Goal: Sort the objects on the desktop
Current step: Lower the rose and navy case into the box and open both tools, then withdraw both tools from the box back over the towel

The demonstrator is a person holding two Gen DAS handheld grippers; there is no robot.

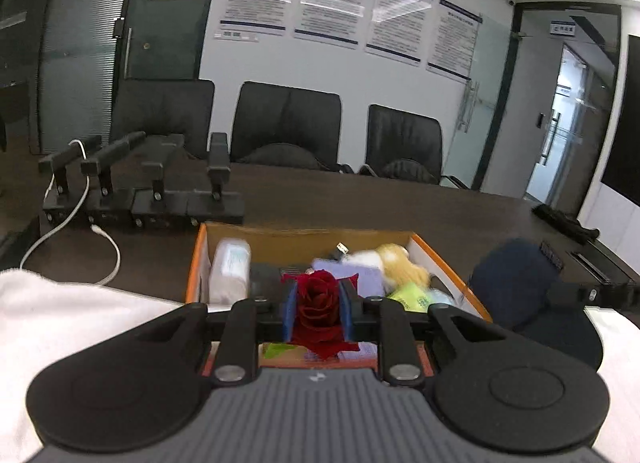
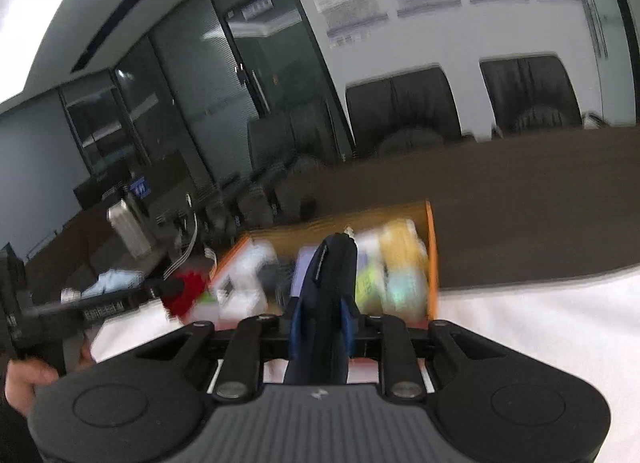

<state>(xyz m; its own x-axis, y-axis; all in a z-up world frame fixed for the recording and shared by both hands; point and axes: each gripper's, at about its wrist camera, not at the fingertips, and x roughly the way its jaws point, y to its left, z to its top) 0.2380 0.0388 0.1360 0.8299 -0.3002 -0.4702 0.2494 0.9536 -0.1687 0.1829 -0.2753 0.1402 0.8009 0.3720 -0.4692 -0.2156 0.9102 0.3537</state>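
A meeting room with black leather chairs [image 1: 286, 123] and a row of printed wall notices [image 1: 336, 3] sits behind a long dark brown surface [image 1: 400, 207], part of it covered by a white cloth [image 1: 60, 311]. On the surface stands an open cardboard box with orange edges [image 1: 444, 259], already holding a white tissue pack [image 1: 230, 269], a purple item, a yellow-tan soft item and a green packet.

The left gripper [image 1: 319, 313] is clamped on a dark red artificial rose [image 1: 318, 303], its blue pads pressing the bloom from both sides, near the box's front edge. The right gripper [image 2: 322, 323] is squeezed tight on a dark navy fabric item [image 2: 332, 283], which rises between its pads in front of the box.

Likely risks: the rose is held by soft petals alone, so it could slip, crush or shed a petal if swung. The navy fabric hangs loose below the pads and may snag the box rim or drag items out. Both grippers work close together over one box, so a bump between them is possible. The right view is blurred, which suggests quick motion and makes a careless drop more likely.

The wall notices and the door signs carry text too small to read; a small logo marks each gripper body, and no brand is legible.
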